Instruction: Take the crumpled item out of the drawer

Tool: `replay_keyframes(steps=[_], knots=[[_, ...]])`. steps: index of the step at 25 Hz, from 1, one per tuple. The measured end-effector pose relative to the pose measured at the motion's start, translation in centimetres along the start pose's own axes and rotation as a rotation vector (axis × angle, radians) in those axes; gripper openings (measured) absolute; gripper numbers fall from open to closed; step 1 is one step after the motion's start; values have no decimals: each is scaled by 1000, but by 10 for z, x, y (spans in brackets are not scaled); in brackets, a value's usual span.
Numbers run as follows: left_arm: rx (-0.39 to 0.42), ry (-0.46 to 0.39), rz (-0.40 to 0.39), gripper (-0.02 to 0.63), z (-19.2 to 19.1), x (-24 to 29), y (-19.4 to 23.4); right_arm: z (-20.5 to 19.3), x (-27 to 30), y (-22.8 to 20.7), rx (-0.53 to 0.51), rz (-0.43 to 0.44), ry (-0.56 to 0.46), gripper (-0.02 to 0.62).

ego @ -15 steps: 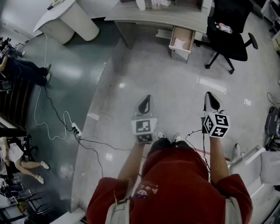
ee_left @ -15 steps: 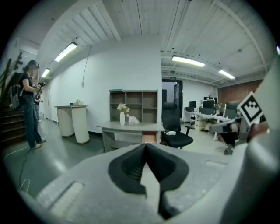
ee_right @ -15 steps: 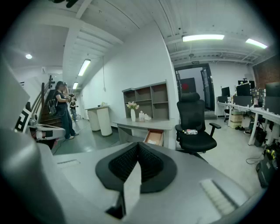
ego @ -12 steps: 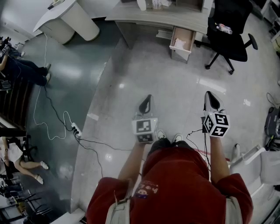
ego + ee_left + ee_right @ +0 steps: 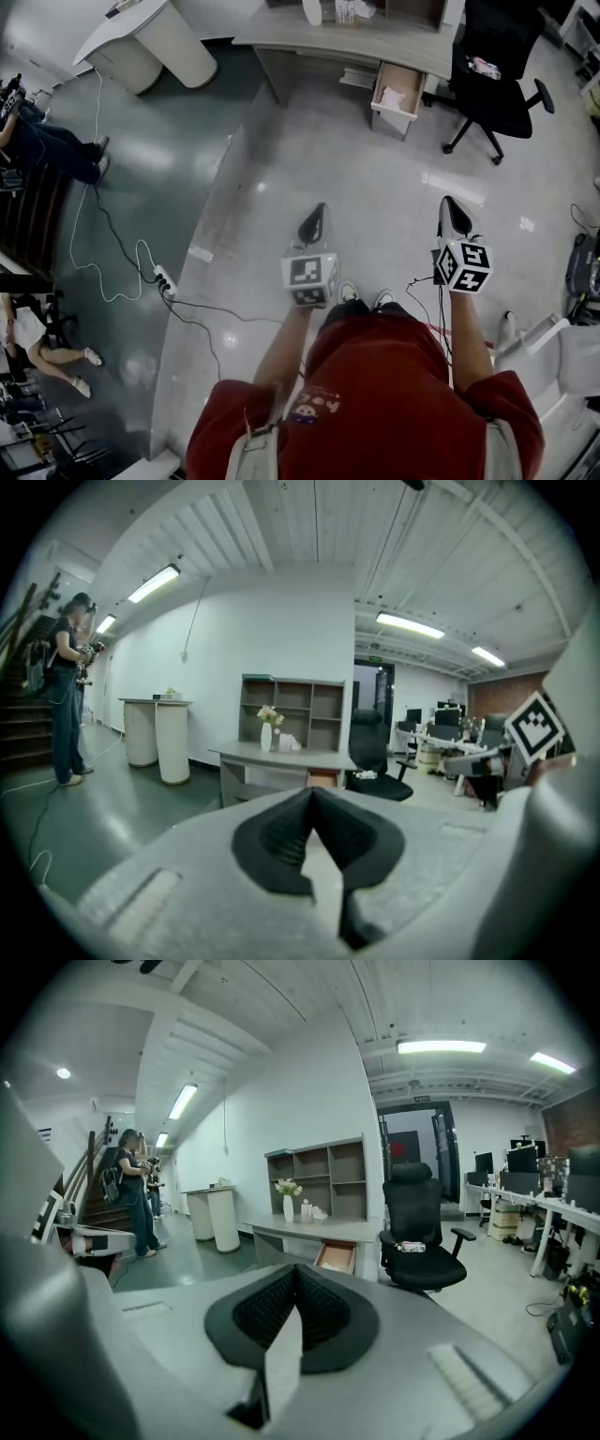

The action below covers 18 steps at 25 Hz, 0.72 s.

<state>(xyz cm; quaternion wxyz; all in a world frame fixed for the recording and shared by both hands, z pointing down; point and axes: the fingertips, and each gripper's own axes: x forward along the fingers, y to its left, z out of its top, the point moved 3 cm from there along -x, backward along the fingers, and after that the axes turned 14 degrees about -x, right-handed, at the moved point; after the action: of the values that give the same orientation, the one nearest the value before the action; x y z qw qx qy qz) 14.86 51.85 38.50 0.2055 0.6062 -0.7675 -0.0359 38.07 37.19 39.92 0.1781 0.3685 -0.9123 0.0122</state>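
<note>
White crumpled item (image 5: 393,96) lies in drawer (image 5: 390,113), well beyond right claw (image 5: 453,208).

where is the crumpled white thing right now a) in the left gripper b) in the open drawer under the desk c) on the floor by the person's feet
b: the crumpled white thing lies inside the open drawer under the desk, while the left gripper and the right gripper are shut on nothing, far from it.
</note>
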Motion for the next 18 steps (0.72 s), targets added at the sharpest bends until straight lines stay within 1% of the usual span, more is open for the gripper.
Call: replay_keyframes(steps=[8,13,18], knots=[[-4,-1,-15,0,9,4,36,12,19,31,-6,-27,-33,0],[4,-2,-38,-1,19,16,49,13,30,42,-7,-26,-19,0],[4,21,-38,0,15,34,61,9,47,44,1,-33,5,0]])
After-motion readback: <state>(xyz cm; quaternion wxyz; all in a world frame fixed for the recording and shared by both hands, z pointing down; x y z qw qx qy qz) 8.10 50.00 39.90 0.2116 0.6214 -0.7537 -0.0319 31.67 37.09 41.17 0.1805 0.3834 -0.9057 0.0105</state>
